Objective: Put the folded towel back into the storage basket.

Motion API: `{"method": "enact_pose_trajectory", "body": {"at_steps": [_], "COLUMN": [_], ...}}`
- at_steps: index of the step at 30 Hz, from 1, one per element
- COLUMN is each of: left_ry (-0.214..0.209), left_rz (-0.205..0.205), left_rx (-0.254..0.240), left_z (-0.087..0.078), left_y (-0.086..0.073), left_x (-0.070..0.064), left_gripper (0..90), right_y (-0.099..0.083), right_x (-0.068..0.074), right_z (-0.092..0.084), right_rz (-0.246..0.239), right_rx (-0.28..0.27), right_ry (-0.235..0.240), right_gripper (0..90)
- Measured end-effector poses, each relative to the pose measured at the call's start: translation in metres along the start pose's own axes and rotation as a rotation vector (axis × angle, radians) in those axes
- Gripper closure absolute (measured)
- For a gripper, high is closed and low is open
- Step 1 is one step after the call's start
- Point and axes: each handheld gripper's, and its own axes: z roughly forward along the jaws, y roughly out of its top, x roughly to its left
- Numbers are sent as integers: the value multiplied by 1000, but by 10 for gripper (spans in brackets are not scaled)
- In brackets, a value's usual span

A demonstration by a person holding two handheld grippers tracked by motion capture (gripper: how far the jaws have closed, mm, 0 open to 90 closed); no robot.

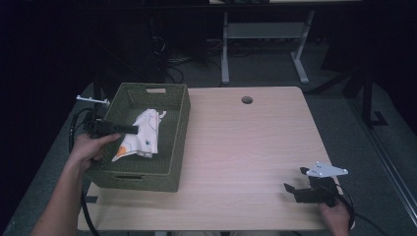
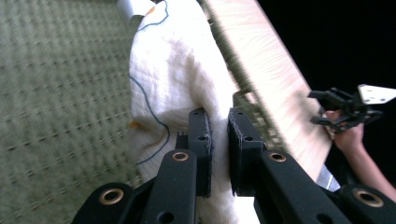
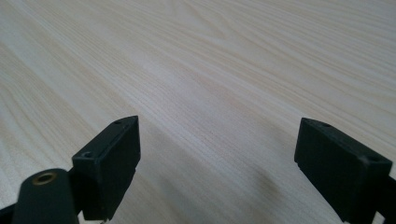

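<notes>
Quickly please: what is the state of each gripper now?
Left gripper: shut on the white cloth in the green basket.
Right gripper: open, holding nothing.

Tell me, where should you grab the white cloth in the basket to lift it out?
Grab a raised fold of the white cloth from above, I'd say. It lies crumpled in the green woven basket, so its bunched ridges stick up for jaws to pinch, and the tall walls block the sides. The left hand-held gripper already pinches one such fold.
</notes>
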Motion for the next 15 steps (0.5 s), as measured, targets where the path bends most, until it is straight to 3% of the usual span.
{"method": "enact_pose_trajectory", "body": {"at_steps": [8,10,11,13,15], "left_ry": [50,124,197,194,216], "left_rz": [6,49,62,47,53], "left_rx": [68,52,30,17,39], "left_z": [13,11,9,9,11], "left_y": [5,9,11,12,11], "left_x": [13,16,17,19,18], "left_gripper": [823,812,677,636,621], "right_y": [-1,-1,-1,-1,-1], "right_x": [-1,-1,-1,0,0], "right_z": [3,3,3,3,3], "right_rz": [4,3,2,3,3], "right_rx": [18,21,21,21,21], "right_ry": [-1,-2,0,1,4], "right_gripper": [140,140,140,140,140]}}
